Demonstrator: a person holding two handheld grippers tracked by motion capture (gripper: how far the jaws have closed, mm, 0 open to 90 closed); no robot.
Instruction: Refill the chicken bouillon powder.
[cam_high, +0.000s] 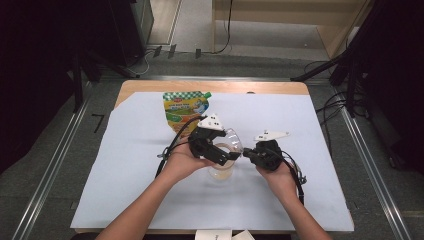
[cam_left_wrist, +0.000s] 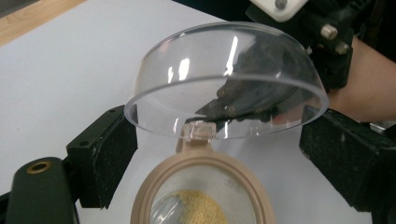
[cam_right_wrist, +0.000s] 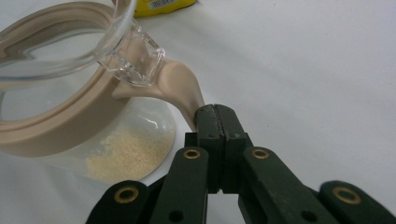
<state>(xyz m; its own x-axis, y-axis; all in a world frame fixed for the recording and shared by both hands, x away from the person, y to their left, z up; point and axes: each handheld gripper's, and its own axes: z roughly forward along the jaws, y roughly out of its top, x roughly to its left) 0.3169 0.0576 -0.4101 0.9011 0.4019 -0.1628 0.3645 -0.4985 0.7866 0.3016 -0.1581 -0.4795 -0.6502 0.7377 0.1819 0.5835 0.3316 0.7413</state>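
Near the middle of the table (cam_high: 125, 165), the right tongs (cam_right_wrist: 215, 112) are clamped tight on the beige tab of the jar (cam_high: 221, 170), while the left tongs (cam_left_wrist: 219, 144) hold the clear domed lid (cam_left_wrist: 224, 79) across its width, tilted up on its hinge above the jar's mouth.

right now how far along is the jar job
Done: the clear domed lid is swung up off the jar's beige rim, so the jar is open. In hand: the left gripper holds the lid across its width, while the right gripper is shut on the beige tab. Left, probably: adding from the yellow pouch, lying untouched.
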